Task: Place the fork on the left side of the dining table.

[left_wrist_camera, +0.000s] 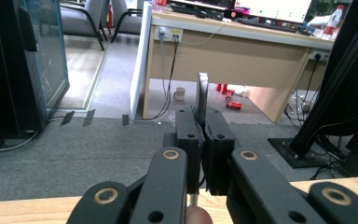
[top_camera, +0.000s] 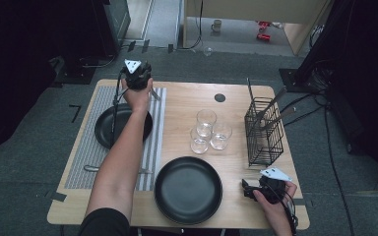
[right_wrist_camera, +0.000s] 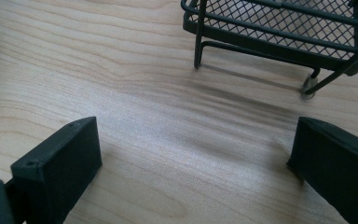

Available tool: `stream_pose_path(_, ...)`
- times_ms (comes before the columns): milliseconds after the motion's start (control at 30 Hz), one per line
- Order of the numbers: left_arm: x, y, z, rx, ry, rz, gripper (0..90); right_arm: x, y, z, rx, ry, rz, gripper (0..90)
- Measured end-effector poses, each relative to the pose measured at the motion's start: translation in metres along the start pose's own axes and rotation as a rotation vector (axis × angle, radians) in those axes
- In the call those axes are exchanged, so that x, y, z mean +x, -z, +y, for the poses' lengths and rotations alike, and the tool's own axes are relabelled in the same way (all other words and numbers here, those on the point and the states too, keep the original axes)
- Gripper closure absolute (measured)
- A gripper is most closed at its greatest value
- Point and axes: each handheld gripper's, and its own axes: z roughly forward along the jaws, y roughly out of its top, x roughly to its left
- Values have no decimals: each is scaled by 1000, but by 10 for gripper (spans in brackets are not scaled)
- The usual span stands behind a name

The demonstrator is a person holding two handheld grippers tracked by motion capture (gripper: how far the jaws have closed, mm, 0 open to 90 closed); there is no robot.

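My left gripper (top_camera: pixel 137 74) is held above the table's far left edge, over the striped placemat (top_camera: pixel 78 147). In the left gripper view its jaws (left_wrist_camera: pixel 203 128) are shut on a slim metal utensil (left_wrist_camera: pixel 202 93) that sticks up between the pads. One end of the utensil (top_camera: pixel 155 94) shows beside the hand. My right gripper (top_camera: pixel 247 190) rests low near the table's front right corner. Its jaws (right_wrist_camera: pixel 196 163) are open above bare wood with nothing between them.
A black plate (top_camera: pixel 123 125) lies on the placemat and a larger black plate (top_camera: pixel 188 189) sits at front centre. Three glasses (top_camera: pixel 206 130) stand mid-table. A black wire utensil basket (top_camera: pixel 265 130) with several utensils stands at right. Another utensil (top_camera: pixel 91 168) lies on the placemat's near end.
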Motion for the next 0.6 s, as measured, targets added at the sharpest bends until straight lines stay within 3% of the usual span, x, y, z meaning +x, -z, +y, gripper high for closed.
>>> stream_pose_path(133,4,3,-1,5,-16,22,879,0,0,0,0,0,0,12)
stream_pose_path(333,17,9,-6,6,14,33,866,0,0,0,0,1,0,12)
stream_pose_path(533,28,14,-8,8,81,26,868,0,0,0,0,1,0,12)
stream_pose_path(567,31,14,-8,10,141,-18,878,0,0,0,0,1,0,12)
stream_pose_path(600,31,14,-7,13,153,-20,885,0,0,0,0,0,0,12)
